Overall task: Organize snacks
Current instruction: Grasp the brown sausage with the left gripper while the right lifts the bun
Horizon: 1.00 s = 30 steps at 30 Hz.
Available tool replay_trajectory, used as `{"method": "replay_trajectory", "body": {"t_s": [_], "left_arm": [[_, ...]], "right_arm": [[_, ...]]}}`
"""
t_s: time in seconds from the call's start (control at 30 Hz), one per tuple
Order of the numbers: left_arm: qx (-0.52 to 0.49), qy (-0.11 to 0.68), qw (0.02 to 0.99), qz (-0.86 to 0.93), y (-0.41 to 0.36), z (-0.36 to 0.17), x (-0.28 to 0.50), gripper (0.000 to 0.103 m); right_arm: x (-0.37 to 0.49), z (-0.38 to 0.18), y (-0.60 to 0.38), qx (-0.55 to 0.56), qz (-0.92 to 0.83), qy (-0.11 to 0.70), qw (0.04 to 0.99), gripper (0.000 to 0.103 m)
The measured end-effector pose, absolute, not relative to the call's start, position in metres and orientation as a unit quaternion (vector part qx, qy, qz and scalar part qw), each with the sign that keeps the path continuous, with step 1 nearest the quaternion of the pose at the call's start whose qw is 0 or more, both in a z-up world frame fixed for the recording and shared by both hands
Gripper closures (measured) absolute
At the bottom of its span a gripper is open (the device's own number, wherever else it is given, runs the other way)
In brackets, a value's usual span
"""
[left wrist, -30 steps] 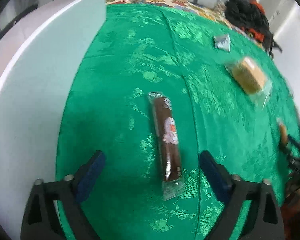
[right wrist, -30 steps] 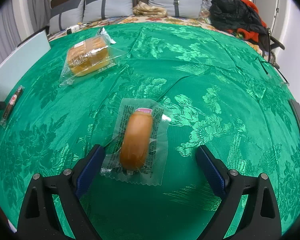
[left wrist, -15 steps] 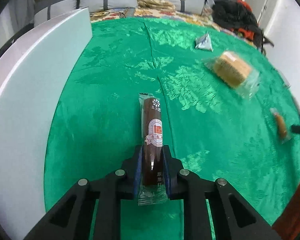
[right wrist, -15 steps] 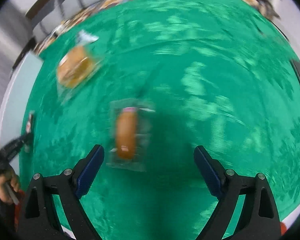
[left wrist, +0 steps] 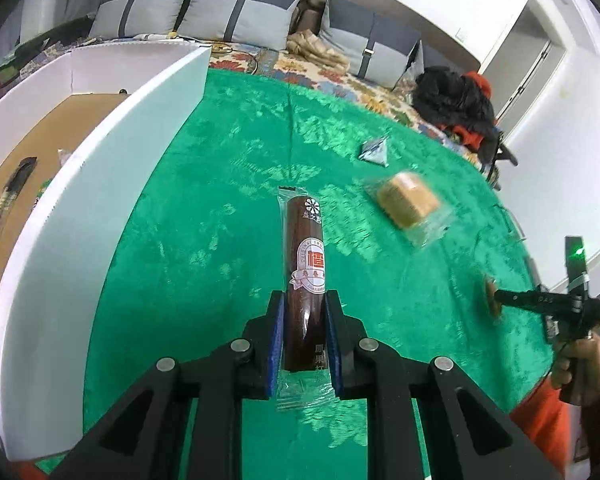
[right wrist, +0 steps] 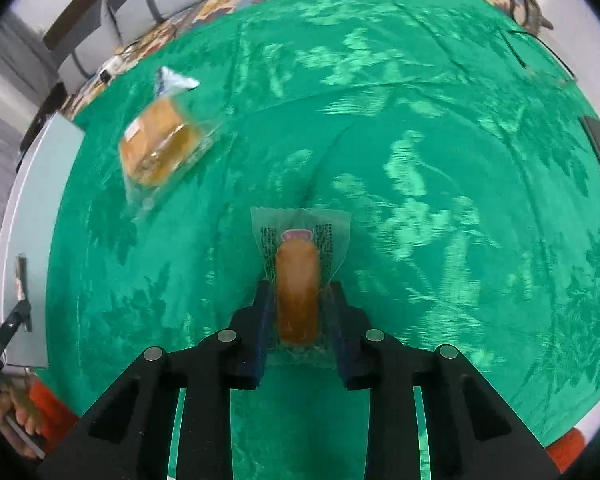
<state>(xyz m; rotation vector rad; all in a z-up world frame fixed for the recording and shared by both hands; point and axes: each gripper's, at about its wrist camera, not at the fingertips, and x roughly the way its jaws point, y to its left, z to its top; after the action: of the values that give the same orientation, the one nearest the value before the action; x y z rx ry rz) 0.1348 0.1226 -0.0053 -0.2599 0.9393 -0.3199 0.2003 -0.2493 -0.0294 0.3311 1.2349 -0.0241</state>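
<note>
Grasping is complete on both sides, so the step in hand is judged to be the carry toward the box. The left gripper point(left wrist: 303, 336) is clenched on the near end of a brown snack stick point(left wrist: 305, 276), which points away over the green cloth point(left wrist: 204, 240). The right gripper point(right wrist: 298, 316) is clenched on a small wrapped bun point(right wrist: 297, 280), its clear wrapper fanning out beyond the pads.

The white box point(left wrist: 112, 168) stands at the left of the cloth, its cardboard floor visible past the near wall. The next move probably calls for raising each snack above that wall, carrying it leftward over the rim, and letting go only once it is inside; the thin wrappers may slip or snag on the edge.

Count of snacks in view: one stick and one bun held; one wrapped sponge cake point(left wrist: 407, 204) and one small silver packet point(left wrist: 374, 152) lying free on the far cloth, near each other. At least one dark stick point(left wrist: 14, 184) lies in the box; what else is there cannot be told.
</note>
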Motion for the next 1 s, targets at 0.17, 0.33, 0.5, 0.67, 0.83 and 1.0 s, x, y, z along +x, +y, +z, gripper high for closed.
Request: {"method": "replay_trajectory", "body": {"t_s": [0.17, 0.33, 0.5, 0.67, 0.83, 1.0], "left_arm": [[-0.138, 0.445, 0.87, -0.16, 0.125, 0.001, 0.129, 0.085], [-0.151, 0.442, 0.869, -0.16, 0.134, 0.008, 0.125, 0.085], [-0.178, 0.432, 0.868, -0.168, 0.144, 0.021, 0.122, 0.085], [-0.223, 0.401, 0.873, -0.164, 0.184, 0.053, 0.121, 0.085], [-0.227, 0.368, 0.896, -0.097, 0.266, 0.086, 0.121, 0.085], [-0.214, 0.373, 0.903, -0.011, 0.341, 0.087, 0.119, 0.084]], "right_arm": [[0.193, -0.031, -0.268, 0.219, 0.002, 0.574, 0.789, 0.077], [0.183, -0.032, -0.272, 0.316, 0.03, 0.545, 0.776, 0.076], [0.183, -0.015, -0.265, 0.344, 0.058, 0.532, 0.772, 0.076], [0.197, 0.021, -0.228, 0.364, 0.127, 0.512, 0.768, 0.076], [0.23, 0.079, -0.129, 0.347, 0.245, 0.491, 0.76, 0.074], [0.266, 0.113, 0.017, 0.318, 0.368, 0.501, 0.716, 0.073]]}}
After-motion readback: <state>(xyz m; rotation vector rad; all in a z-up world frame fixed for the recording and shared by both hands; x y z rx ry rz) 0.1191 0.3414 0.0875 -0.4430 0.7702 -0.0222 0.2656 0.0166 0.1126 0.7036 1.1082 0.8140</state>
